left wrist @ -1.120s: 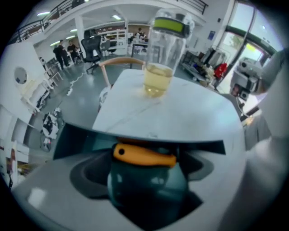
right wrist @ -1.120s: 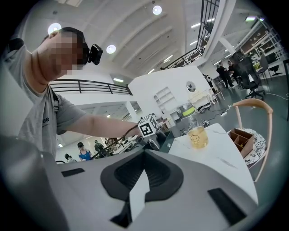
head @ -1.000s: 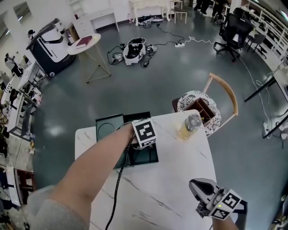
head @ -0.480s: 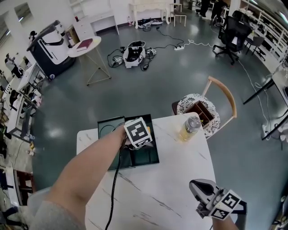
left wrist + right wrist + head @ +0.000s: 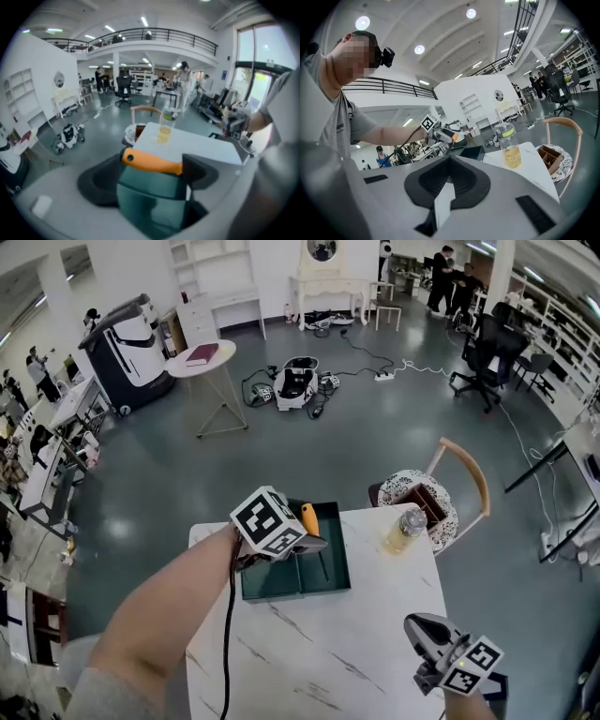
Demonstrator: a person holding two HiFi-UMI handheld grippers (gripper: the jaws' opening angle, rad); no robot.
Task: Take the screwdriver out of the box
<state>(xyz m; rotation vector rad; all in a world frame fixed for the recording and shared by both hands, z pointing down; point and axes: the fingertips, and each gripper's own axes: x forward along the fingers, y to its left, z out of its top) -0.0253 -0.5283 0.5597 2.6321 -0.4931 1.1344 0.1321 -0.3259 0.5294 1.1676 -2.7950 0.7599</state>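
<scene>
L forearm (image 5: 169, 606) reaches fwd over the table (image 5: 356, 652). L gripper (image 5: 307, 540) tilts down. Its jaws have just been closing and now clamp the screwdriver (image 5: 309, 518) crosswise (orange handle spans the gap), right above the green box (image 5: 281, 585). R gripper (image 5: 415, 622) sits low at the near edge, approx level, jaws together, nothing in them. Bottle (image 5: 403, 529) stands beyond it; label band too small to read.
</scene>
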